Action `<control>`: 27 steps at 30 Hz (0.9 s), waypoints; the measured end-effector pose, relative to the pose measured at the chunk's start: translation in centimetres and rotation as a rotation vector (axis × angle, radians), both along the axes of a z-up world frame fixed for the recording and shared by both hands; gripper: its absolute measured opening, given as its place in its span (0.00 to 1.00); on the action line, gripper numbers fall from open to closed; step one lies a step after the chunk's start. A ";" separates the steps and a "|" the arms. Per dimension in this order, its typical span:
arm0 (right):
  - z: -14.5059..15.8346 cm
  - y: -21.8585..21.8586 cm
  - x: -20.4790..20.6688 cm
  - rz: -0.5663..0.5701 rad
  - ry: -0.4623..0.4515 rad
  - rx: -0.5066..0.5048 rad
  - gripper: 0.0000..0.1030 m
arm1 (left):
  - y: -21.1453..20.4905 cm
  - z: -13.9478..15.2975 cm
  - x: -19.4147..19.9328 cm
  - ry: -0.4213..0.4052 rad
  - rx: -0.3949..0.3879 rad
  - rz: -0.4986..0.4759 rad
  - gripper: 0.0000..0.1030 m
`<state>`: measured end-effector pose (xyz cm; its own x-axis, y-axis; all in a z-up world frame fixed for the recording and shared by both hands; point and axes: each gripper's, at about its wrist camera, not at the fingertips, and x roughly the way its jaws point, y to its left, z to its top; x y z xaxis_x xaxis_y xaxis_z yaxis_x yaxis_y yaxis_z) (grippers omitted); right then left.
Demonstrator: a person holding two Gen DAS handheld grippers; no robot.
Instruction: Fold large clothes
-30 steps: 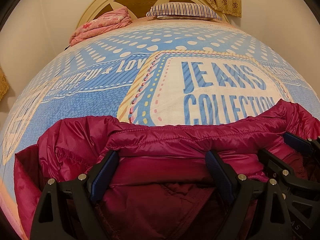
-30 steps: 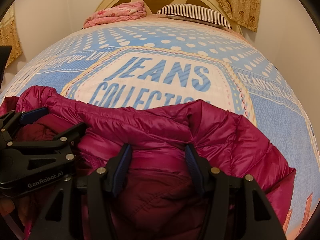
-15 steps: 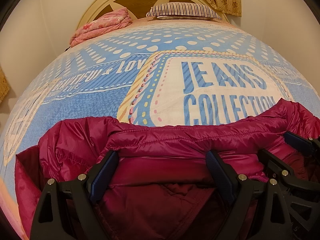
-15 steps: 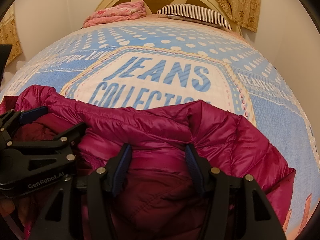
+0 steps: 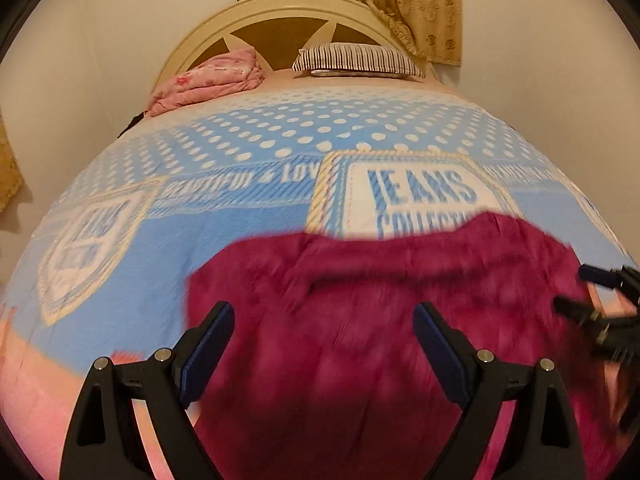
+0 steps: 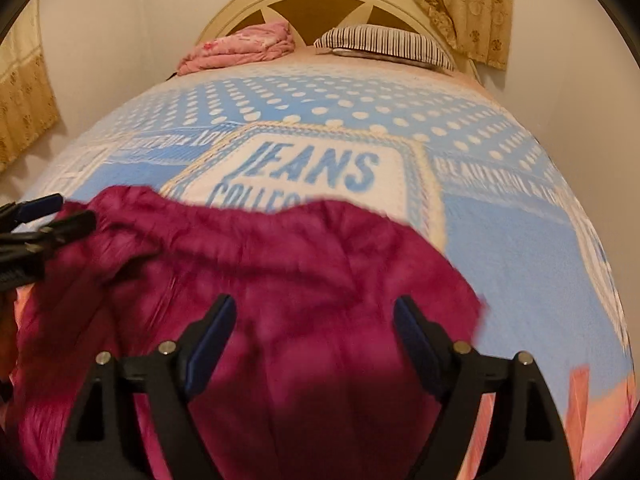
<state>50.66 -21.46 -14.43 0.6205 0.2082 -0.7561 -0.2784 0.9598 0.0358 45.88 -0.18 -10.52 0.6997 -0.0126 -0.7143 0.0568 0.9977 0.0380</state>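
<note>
Let go of the jacket on both sides. Left gripper spread wide with nothing between the pads, hanging above the cloth; a second ago low in the folds with the collar edge between the same wide pads. Right gripper opening at this moment, pads clear of the fabric, nothing held; half a second back much narrower and pinching a ridge of the padded cloth. Both views now pulled back and up from the bed, more headboard and curtain showing than before (motion blur smears the jacket, so seams and edges hard to read). Jacket lying loose on the near part of the bedspread, its far edge across the lower line of the printed lettering, near edge toward the foot of the bed. Probably one fold just laid down and released; likely next a fresh grip elsewhere on the jacket for another fold, though how tidy the present fold sits cannot be judged through the blur.
</note>
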 end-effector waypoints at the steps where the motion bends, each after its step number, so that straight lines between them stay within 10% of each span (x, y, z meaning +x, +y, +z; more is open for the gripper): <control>1: -0.1 -0.7 -1.4 -0.004 0.011 0.010 0.81 | 0.8 -0.3 -2.3 0.005 0.023 -0.007 0.88; 14: -2.5 -8.2 -21.4 -0.111 0.091 0.024 0.83 | 6.7 -5.6 -22.8 0.046 0.093 0.049 0.88; 27: -4.0 -8.7 -29.5 -0.176 0.081 0.066 0.83 | 7.7 -7.6 -29.9 0.068 0.043 0.059 0.88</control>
